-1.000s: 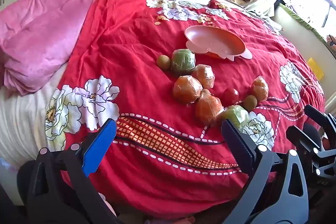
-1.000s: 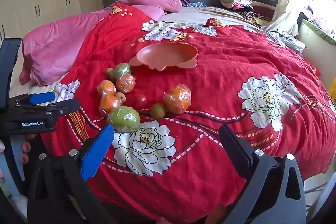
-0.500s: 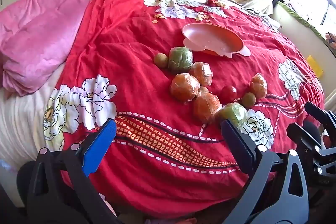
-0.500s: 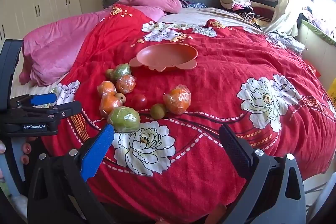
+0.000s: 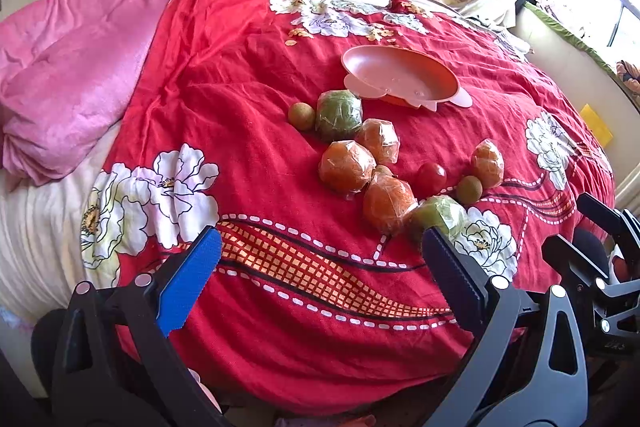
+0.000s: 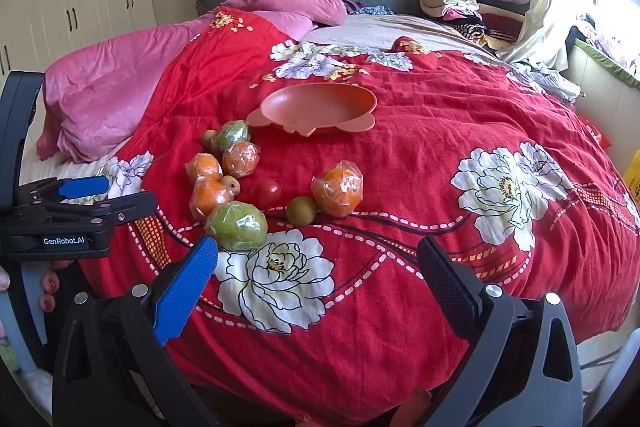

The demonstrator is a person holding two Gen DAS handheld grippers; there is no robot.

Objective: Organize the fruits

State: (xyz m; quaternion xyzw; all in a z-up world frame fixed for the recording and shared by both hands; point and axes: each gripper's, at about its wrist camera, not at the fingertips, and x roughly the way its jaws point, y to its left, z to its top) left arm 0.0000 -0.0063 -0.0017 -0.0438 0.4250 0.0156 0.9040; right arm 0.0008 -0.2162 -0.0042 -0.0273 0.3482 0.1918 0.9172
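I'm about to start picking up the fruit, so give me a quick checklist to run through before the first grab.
1. Left gripper open, holding nothing: ok.
2. Right gripper open, holding nothing: ok.
3. Pink bowl upright with room inside: ok.
4. Nearest wrapped green fruit unobstructed from above: ok.
5. Fruits separated for a clean grasp: not ok, the wrapped oranges touch each other.
6. Bedspread firm under a push: cannot tell.

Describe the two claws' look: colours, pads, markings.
Both match: the left claw and right claw have matte black plastic frames with silver screws, one textured blue pad and one black pad. White "GenRobot.AI" lettering on the left body. No cables or sleeves visible.
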